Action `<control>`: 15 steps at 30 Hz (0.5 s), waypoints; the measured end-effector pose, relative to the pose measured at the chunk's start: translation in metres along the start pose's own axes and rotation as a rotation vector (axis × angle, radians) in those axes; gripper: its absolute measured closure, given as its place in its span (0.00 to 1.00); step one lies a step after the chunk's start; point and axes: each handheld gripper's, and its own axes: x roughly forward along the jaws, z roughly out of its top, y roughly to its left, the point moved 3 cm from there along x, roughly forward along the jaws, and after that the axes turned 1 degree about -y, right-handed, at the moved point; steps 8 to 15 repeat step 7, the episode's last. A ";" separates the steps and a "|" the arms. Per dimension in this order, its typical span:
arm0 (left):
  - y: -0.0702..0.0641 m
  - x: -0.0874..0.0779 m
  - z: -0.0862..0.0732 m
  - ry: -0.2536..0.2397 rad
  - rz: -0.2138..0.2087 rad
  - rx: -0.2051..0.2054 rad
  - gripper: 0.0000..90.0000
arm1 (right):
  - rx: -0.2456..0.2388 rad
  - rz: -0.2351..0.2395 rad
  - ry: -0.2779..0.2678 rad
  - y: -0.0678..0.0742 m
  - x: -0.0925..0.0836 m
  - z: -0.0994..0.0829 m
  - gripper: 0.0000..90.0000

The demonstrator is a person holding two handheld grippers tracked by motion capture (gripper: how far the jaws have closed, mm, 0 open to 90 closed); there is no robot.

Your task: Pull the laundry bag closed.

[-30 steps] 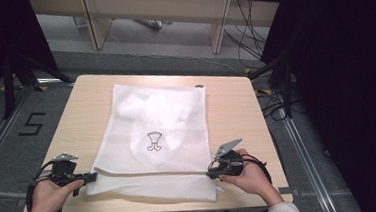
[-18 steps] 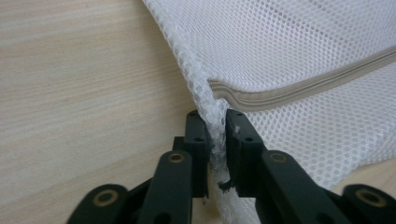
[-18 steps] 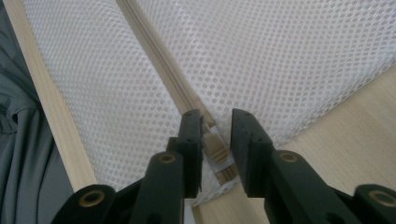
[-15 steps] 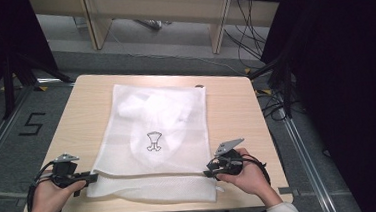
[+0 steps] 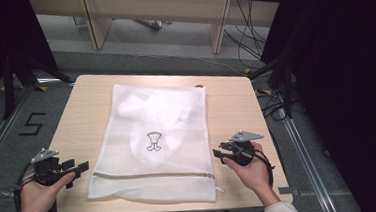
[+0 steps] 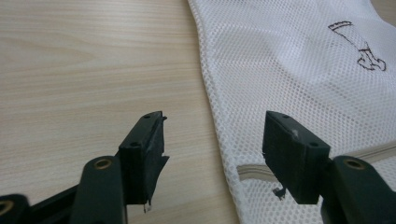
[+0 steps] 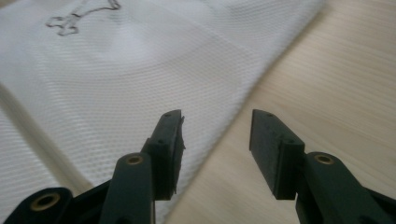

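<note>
Now | mesh bag (image 5: 153,143) flat on bench (image 5: 84,113) | left gripper (image 5: 82,167) jaws just opened, spread, empty | right gripper (image 5: 218,153) jaws just opened, spread, empty, beside bag edge

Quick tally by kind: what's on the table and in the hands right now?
White mesh laundry bag: 1
Grippers: 2, left gripper and right gripper, both open, beside the bag's edges
Wooden table: 1
Total: 4

light: even, bright tabletop | surroundings: dark | gripper views: soft (far mesh blurred)
</note>
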 end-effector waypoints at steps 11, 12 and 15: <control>-0.002 0.000 0.001 -0.006 -0.010 0.014 0.46 | -0.030 -0.024 -0.011 -0.005 0.000 -0.002 0.60; -0.002 0.000 0.001 -0.006 -0.010 0.014 0.46 | -0.030 -0.024 -0.011 -0.005 0.000 -0.002 0.60; -0.002 0.000 0.001 -0.006 -0.010 0.014 0.46 | -0.030 -0.024 -0.011 -0.005 0.000 -0.002 0.60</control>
